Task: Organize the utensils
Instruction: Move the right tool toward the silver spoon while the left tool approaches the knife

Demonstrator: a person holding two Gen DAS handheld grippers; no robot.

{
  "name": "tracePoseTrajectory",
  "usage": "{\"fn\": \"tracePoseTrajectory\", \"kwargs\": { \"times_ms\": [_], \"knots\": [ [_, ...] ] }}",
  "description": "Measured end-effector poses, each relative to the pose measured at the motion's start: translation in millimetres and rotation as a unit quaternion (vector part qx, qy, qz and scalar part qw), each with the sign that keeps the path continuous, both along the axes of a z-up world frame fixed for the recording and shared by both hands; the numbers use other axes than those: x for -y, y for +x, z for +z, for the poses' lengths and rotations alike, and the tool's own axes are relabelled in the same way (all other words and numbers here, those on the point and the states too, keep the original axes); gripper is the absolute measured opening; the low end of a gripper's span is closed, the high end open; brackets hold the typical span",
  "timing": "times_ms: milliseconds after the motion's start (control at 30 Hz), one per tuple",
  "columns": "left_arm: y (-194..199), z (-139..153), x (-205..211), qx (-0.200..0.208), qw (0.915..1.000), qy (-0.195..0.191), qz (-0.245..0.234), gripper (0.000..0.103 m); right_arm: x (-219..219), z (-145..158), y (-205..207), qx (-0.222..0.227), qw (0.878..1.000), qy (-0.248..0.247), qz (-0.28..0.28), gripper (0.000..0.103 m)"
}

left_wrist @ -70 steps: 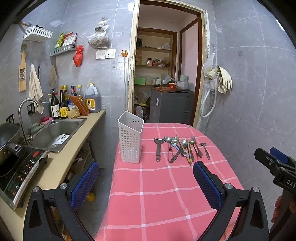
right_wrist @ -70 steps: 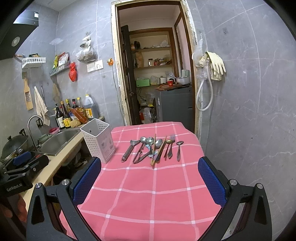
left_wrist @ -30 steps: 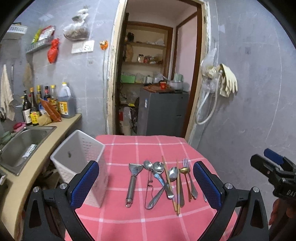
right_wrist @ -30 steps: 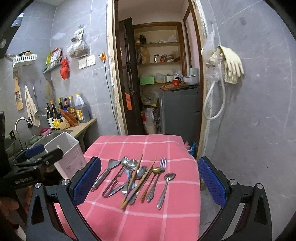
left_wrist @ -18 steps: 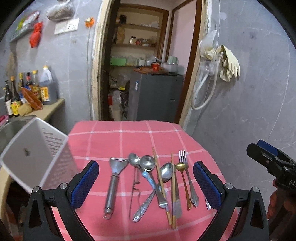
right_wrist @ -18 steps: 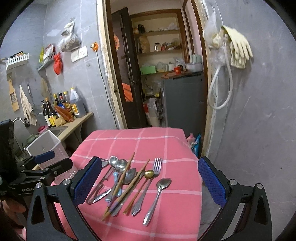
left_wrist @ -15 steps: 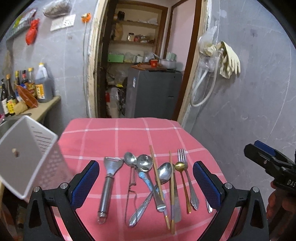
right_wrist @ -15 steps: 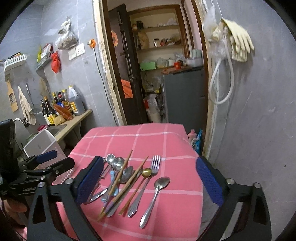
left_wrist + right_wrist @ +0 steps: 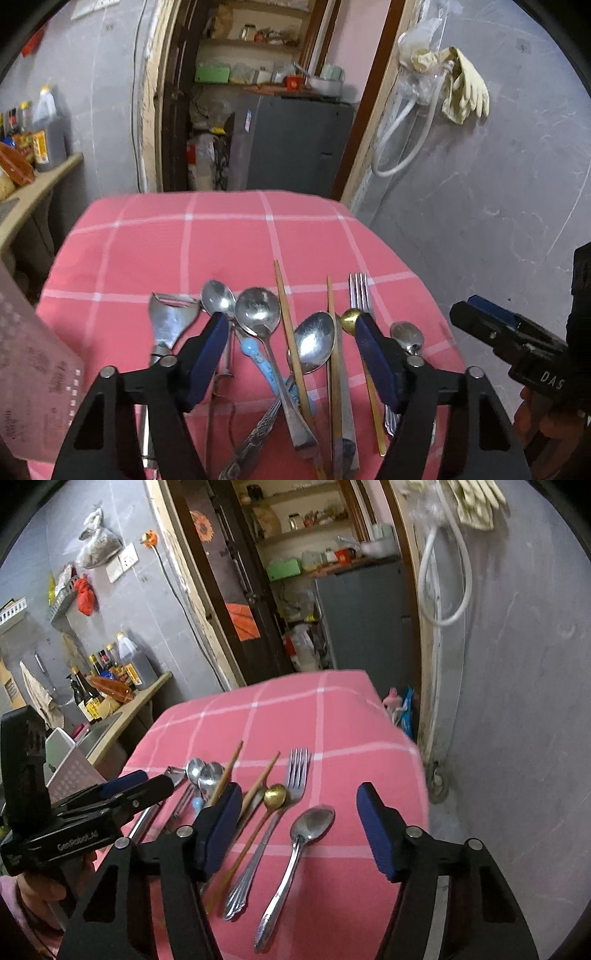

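Note:
Several utensils lie in a row on the pink checked tablecloth (image 9: 221,236): a peeler (image 9: 168,325), spoons (image 9: 256,310), wooden chopsticks (image 9: 290,328), a gold spoon (image 9: 275,795), a fork (image 9: 297,771) and a steel spoon (image 9: 308,829). My left gripper (image 9: 290,343) is open, low over the spoons and chopsticks. My right gripper (image 9: 299,816) is open, straddling the steel spoon, the fork and the gold spoon. The white perforated utensil holder (image 9: 26,362) stands at the left edge, also visible in the right wrist view (image 9: 68,764).
A counter with bottles (image 9: 110,672) and a sink lies left of the table. A doorway with a grey cabinet (image 9: 295,144) is behind. A grey wall with a hose and gloves (image 9: 465,92) is on the right. The table's right edge (image 9: 417,775) drops off near the steel spoon.
Both grippers moved forward and down toward the utensils and now hover just over them. Both sets of jaws have narrowed from wide open. The holder slid to the left edge of view.

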State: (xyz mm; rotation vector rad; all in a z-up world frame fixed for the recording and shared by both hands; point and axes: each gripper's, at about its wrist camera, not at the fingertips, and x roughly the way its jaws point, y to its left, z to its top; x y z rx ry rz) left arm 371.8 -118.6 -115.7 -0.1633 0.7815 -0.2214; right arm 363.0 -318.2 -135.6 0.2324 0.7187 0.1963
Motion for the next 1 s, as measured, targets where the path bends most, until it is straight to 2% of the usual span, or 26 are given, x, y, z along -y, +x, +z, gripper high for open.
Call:
{"fn": "tracePoseTrajectory", "kwargs": {
  "times_ms": [167, 367, 433, 633, 867, 1000],
  "knots": [
    [11, -17, 3, -0.03, 0.9993, -0.021, -0.008, 0.054, -1, -23, 5, -0.025, 1.0, 0.01, -0.001, 0.049],
    [18, -31, 14, -0.049, 0.9978, -0.027, -0.037, 0.04, 1, -45, 8, -0.056, 0.998, 0.018, 0.002, 0.044],
    [19, -34, 16, -0.051, 0.9972, -0.029, -0.047, 0.038, 1, -52, 9, -0.063, 0.998, 0.02, 0.003, 0.04],
    [26, -42, 26, -0.065, 0.9946, -0.027, -0.077, 0.036, 2, -54, 9, -0.065, 0.998, 0.019, 0.01, 0.038],
    [38, -47, 38, -0.076, 0.9931, 0.005, -0.089, 0.034, 1, -56, 22, -0.091, 0.995, 0.026, 0.029, 0.035],
    [42, -51, 42, -0.086, 0.9918, 0.025, -0.091, 0.03, -2, -61, 33, -0.123, 0.991, 0.024, 0.037, 0.035]
  ]
}}
